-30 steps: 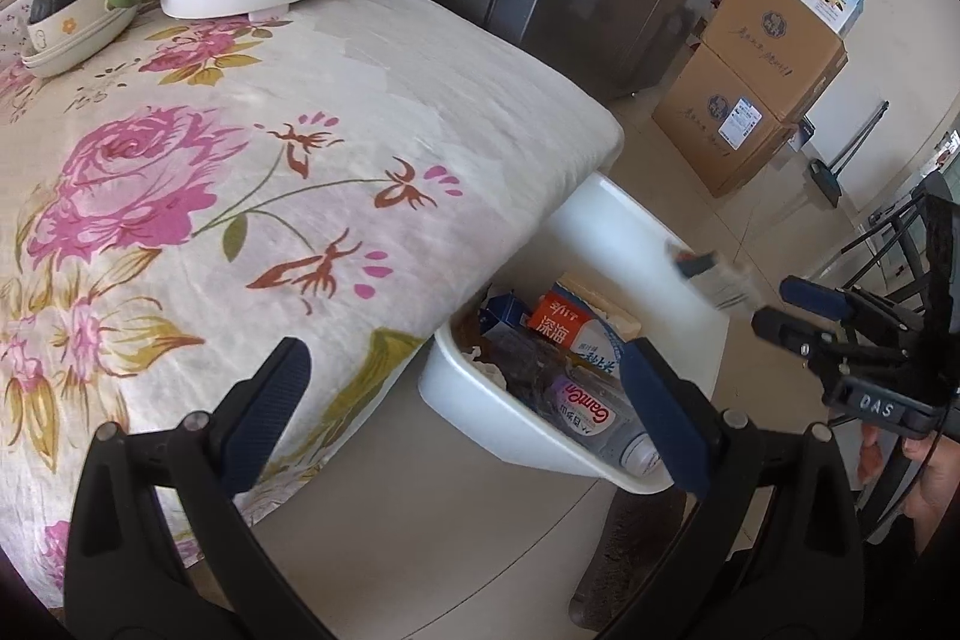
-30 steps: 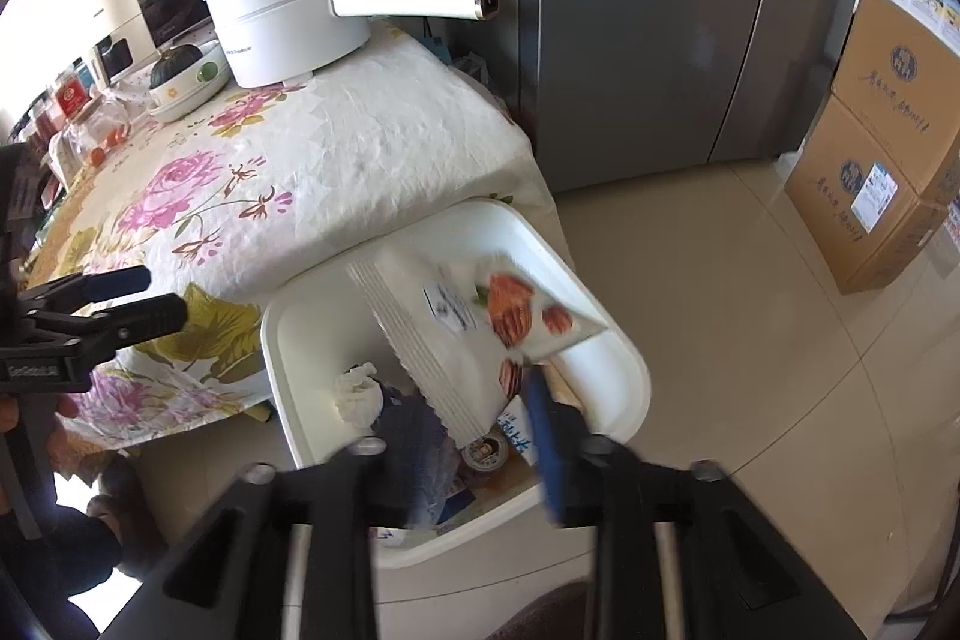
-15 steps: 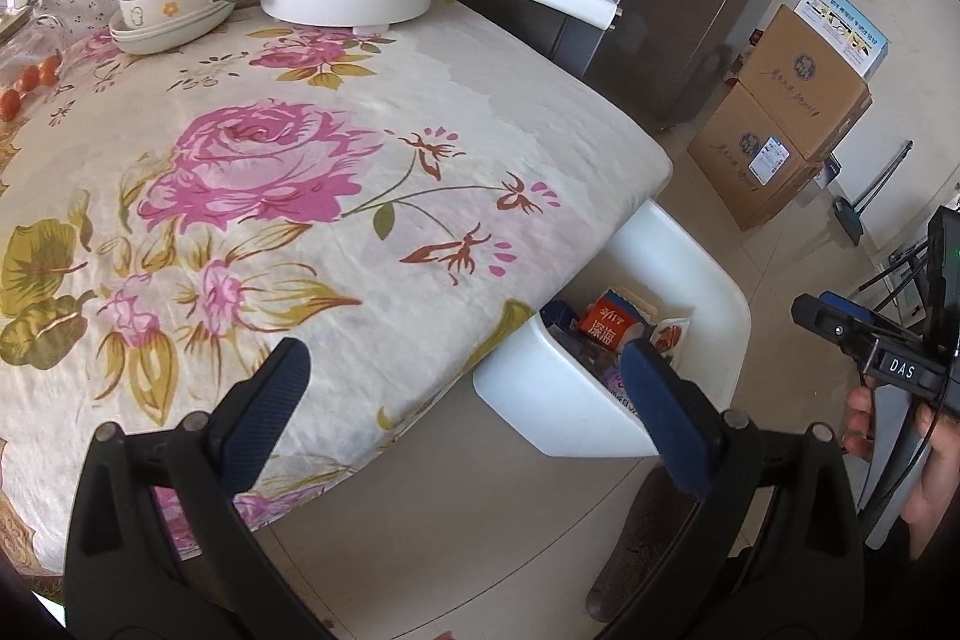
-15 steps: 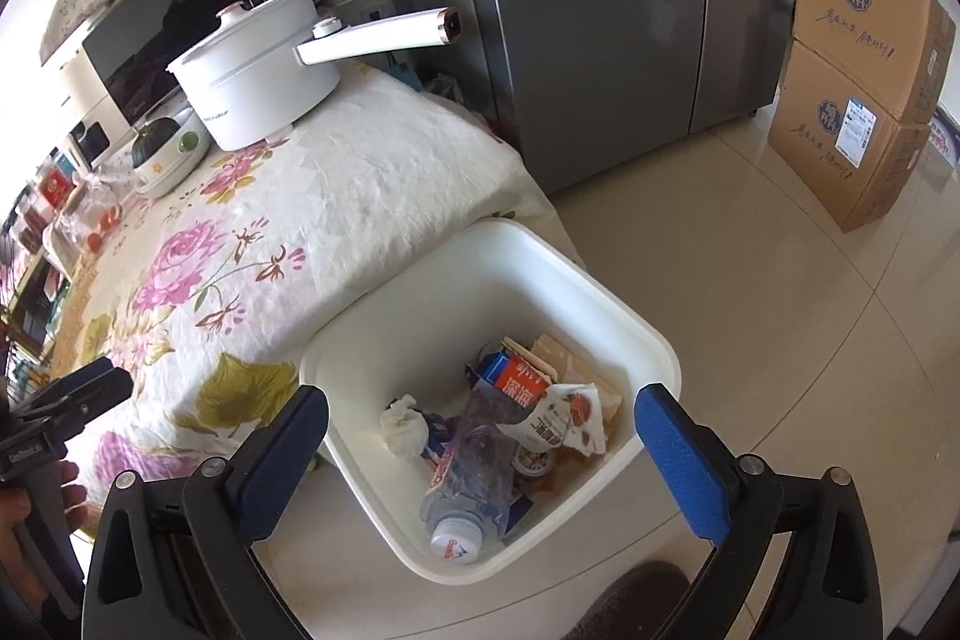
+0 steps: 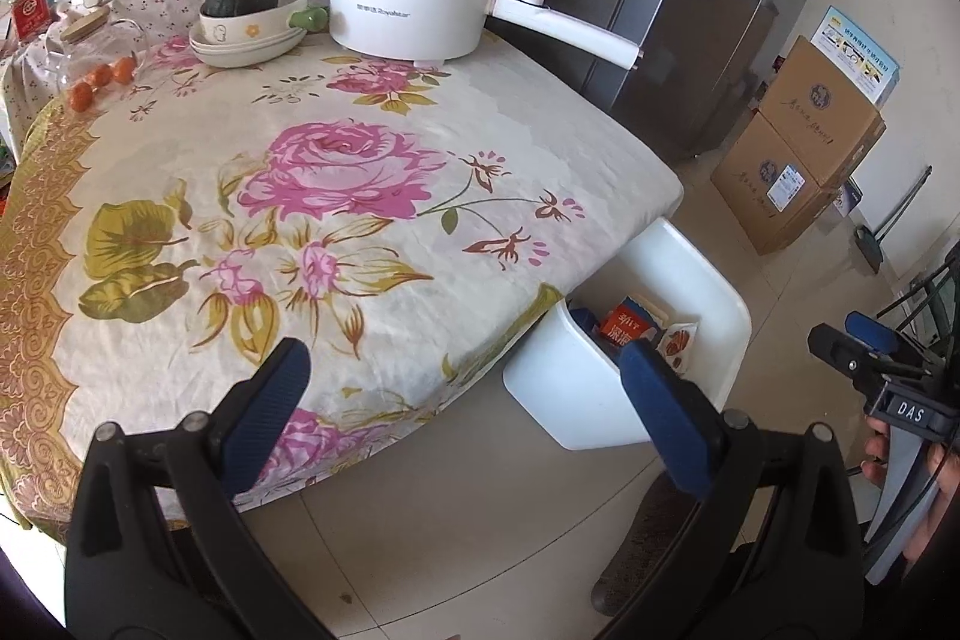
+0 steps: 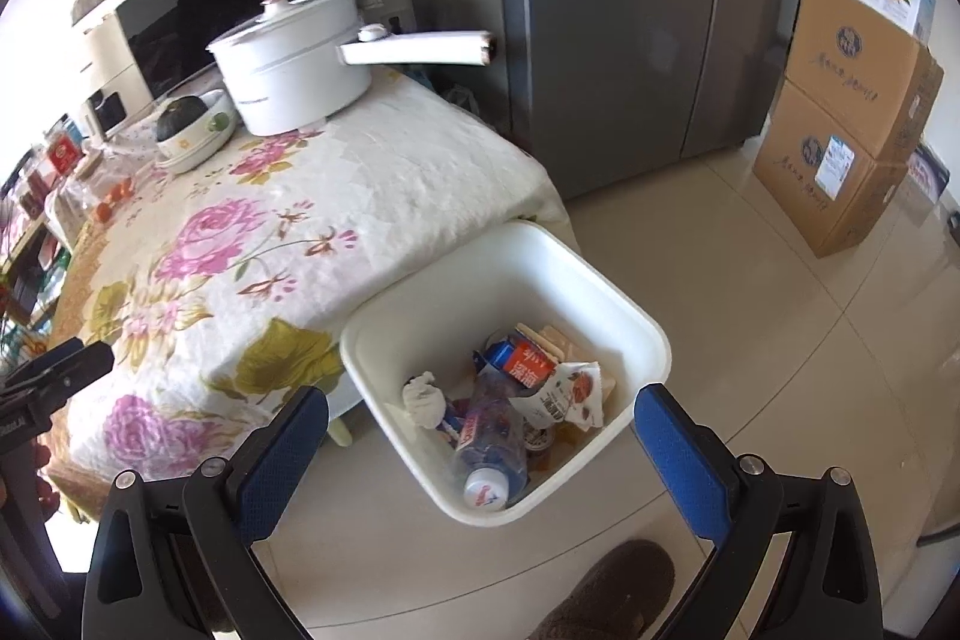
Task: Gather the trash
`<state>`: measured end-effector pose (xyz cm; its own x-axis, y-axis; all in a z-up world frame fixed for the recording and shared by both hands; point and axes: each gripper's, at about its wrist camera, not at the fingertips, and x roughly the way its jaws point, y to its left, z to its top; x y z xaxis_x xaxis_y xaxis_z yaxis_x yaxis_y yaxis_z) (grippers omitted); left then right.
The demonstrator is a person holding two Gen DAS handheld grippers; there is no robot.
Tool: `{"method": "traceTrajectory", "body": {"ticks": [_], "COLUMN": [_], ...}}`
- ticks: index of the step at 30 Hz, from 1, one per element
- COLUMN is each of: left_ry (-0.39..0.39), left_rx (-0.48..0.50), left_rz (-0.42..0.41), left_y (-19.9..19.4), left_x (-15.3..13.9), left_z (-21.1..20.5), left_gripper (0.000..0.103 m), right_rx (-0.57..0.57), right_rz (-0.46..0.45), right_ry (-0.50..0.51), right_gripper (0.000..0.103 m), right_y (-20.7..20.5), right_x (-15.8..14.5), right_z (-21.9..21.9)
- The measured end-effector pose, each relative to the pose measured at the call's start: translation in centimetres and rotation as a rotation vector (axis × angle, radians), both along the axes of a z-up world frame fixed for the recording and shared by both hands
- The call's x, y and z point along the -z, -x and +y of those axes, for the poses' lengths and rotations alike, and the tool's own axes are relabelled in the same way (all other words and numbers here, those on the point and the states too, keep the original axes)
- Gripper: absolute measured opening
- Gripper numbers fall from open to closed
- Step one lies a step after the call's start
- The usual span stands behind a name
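The right gripper point(image 6: 480, 436) is hovering over the white square plastic bin point(image 6: 606, 280), its blue-padded fingers point(image 6: 678, 451) having just been spreading, now released and empty. Trash is lying inside: a clear plastic bottle point(image 6: 492, 436), a crumpled snack wrapper point(image 6: 570, 394), an orange-and-blue carton point(image 6: 525, 364). The left gripper point(image 5: 468, 400) is likewise spread empty, with the floral-cloth tabletop point(image 5: 300, 196) at its 11 o'clock.

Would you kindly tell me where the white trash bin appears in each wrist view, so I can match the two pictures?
Left wrist view: the white trash bin sits right of centre, low, tucked against the table's corner, partly behind the gripper's right finger.
Right wrist view: the bin is at centre, low, seen from above with the trash inside.
Shared landmark: the white electric pot on the floral tablecloth.
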<state>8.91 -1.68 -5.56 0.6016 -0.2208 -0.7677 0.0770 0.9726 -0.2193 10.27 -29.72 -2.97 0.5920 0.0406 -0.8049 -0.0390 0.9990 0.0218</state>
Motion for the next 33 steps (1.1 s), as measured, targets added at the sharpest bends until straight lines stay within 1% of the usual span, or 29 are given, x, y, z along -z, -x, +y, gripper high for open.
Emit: {"method": "traceTrajectory", "body": {"ticks": [3,6,13,18,21,26,29,33], "left_ry": [0.020,0.019,-0.038,-0.050,-0.070,-0.104,-0.106,-0.121], "left_rx": [-0.011,-0.021,-0.062,-0.108,-0.124,-0.123,-0.127,-0.132], "left_rz": [-0.017,-0.044,-0.132,-0.169,-0.180,-0.198,-0.212,-0.243], "left_y": [1.1,2.3,5.0,6.8,7.6,8.4,8.8,9.4], "left_x": [-0.8,-1.6,-3.7,-4.8,-5.3,-5.7,-6.0,-6.6], "left_z": [0.6,1.1,2.2,2.9,2.6,1.6,1.1,0.3], "left_gripper": [0.103,0.103,0.103,0.103,0.103,0.102,0.103,0.103], "right_rx": [-0.024,-0.041,-0.056,-0.065,-0.078,-0.090,-0.082,-0.062], "right_rz": [-0.038,-0.069,-0.140,-0.194,-0.226,-0.293,-0.306,-0.296], "right_ry": [0.008,0.006,0.008,0.005,0.028,0.086,0.094,0.070], "right_gripper": [0.103,0.103,0.103,0.103,0.103,0.103,0.103,0.103], "right_y": [1.3,2.5,5.1,6.7,7.5,8.7,8.8,8.6], "right_x": [-1.1,-2.0,-3.7,-4.7,-5.2,-5.9,-6.2,-6.1], "right_z": [1.4,2.7,4.8,6.1,7.2,8.7,8.7,8.1]}}
